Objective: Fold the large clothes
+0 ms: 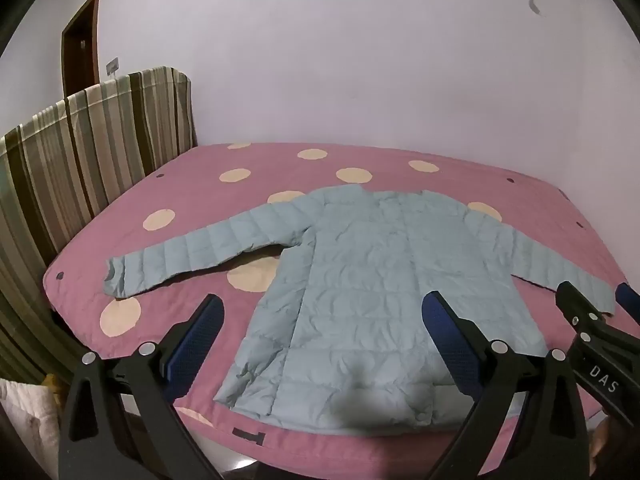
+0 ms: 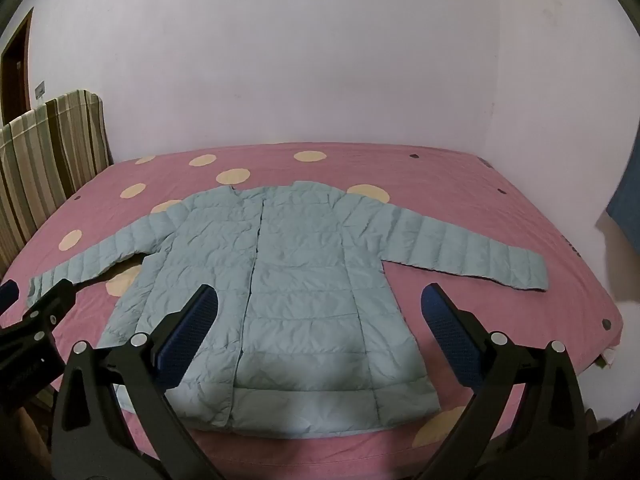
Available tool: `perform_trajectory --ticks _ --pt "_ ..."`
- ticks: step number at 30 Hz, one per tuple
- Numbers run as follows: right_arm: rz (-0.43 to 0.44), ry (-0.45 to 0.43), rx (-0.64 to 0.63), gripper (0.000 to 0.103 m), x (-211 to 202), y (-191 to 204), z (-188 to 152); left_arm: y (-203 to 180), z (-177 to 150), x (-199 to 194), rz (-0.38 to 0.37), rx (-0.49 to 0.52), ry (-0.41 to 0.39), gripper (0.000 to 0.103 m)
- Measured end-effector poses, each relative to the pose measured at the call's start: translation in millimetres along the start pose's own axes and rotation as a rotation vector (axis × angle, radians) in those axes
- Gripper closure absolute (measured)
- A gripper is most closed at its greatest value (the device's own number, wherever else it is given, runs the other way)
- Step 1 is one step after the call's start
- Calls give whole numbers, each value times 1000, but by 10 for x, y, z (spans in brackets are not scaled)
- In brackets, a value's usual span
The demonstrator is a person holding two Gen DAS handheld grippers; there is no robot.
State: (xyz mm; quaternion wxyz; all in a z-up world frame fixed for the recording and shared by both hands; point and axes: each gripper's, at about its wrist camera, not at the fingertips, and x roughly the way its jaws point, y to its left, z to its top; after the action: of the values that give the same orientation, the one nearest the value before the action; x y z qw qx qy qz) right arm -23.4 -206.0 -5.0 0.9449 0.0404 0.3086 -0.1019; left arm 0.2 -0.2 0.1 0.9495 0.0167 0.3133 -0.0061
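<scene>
Quilted pale-blue jacket (image 2: 280, 292) lies flat on the pink bed (image 2: 460, 184), front up, collar toward the wall, hem toward us, sleeves spread sideways. We judge it light, soft and slippery; cuffs or shoulder seams look best to pinch. Left claw (image 1: 324, 340) and right claw (image 2: 320, 332) hover wide open, empty.

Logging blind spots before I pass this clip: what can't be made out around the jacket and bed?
- Jacket hem, left wrist view: partly behind the left gripper's fingers and a dark smudge.
- Right cuff, left wrist view: behind the right gripper.
- Left cuff, right wrist view: behind the left gripper.
- Bed near edge: cut off in both views.
- Jacket fastening: too small to tell.
</scene>
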Motion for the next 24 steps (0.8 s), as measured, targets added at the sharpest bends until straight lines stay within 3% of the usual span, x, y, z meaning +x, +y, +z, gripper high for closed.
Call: perform_trajectory --ticks 24 --pt "-1 -7 -3 2 2 -12 -17 -40 6 -2 -14 -9 10 4"
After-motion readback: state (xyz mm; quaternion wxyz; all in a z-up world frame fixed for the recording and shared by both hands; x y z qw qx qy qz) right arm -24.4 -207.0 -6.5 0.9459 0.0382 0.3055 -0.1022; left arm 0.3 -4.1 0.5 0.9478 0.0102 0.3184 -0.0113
